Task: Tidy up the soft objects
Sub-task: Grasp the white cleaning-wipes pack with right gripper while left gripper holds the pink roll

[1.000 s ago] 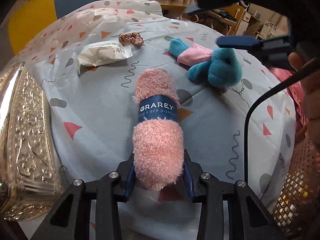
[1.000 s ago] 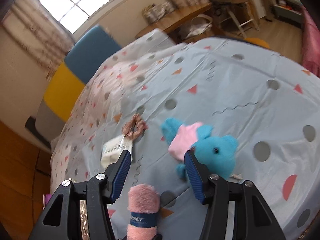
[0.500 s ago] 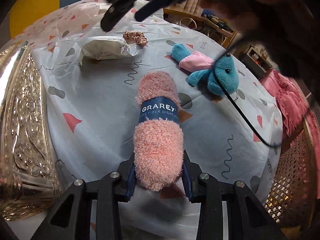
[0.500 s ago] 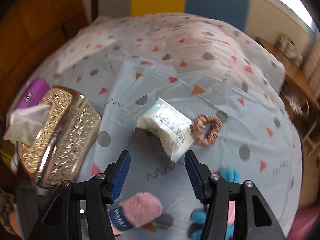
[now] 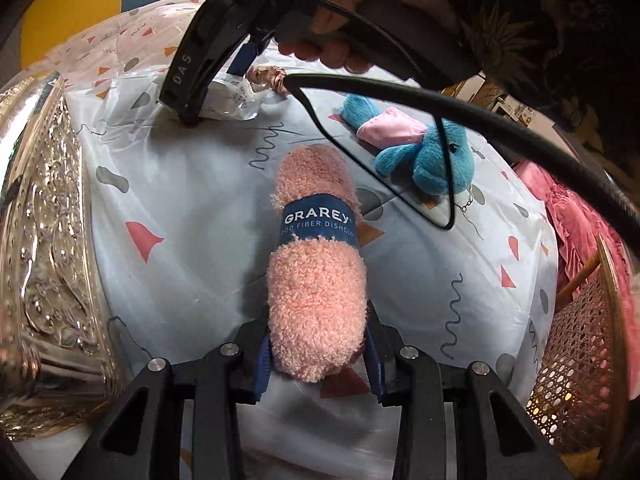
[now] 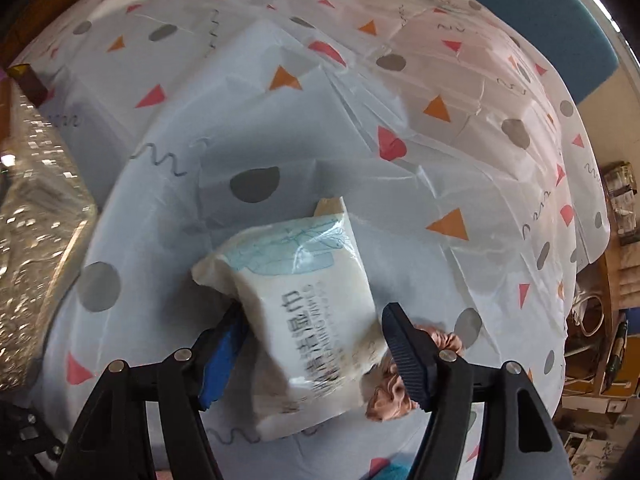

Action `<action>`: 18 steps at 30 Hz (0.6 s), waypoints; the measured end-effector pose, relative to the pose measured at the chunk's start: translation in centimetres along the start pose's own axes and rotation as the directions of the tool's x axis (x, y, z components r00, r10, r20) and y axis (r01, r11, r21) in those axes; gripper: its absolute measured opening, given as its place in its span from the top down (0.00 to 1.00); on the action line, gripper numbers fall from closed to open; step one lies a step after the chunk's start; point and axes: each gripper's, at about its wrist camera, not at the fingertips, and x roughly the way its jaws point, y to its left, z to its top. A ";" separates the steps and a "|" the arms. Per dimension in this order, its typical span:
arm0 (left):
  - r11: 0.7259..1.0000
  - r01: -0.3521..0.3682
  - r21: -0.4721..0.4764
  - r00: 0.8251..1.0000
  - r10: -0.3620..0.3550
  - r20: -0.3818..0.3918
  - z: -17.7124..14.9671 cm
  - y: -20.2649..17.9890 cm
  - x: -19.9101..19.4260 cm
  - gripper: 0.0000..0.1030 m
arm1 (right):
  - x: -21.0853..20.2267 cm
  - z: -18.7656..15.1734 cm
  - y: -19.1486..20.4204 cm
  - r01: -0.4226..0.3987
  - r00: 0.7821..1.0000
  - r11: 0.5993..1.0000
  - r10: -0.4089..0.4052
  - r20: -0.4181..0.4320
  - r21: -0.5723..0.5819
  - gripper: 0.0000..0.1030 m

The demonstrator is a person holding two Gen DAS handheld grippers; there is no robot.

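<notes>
My left gripper (image 5: 318, 364) is shut on the near end of a rolled pink dishcloth (image 5: 316, 268) with a blue band, which lies on the patterned tablecloth (image 5: 192, 208). My right gripper (image 6: 316, 354) is open, its jaws on either side of a white wet-wipes pack (image 6: 308, 328) lying on the cloth; in the left wrist view the pack (image 5: 232, 96) shows under that gripper (image 5: 208, 64). A pink scrunchie (image 6: 394, 392) lies just beside the pack. A blue plush toy with a pink shirt (image 5: 420, 152) lies to the right of the dishcloth.
A shiny gold embossed tissue box (image 5: 40, 260) stands at the table's left edge. A woven cane chair (image 5: 584, 368) and pink fabric (image 5: 572, 220) are at the right. The right gripper's black cable (image 5: 460, 112) hangs over the plush toy.
My right gripper swung from above the plush toy over to the far left and came down around the wipes pack. My left gripper kept its hold on the dishcloth.
</notes>
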 end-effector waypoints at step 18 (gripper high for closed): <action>0.999 -0.024 0.024 1.000 0.024 -0.001 0.1 -1.0 0.5 0.62 | -13.6 -15.9 -4.7 -0.256 0.944 0.825 0.102 0.313 0.503 0.52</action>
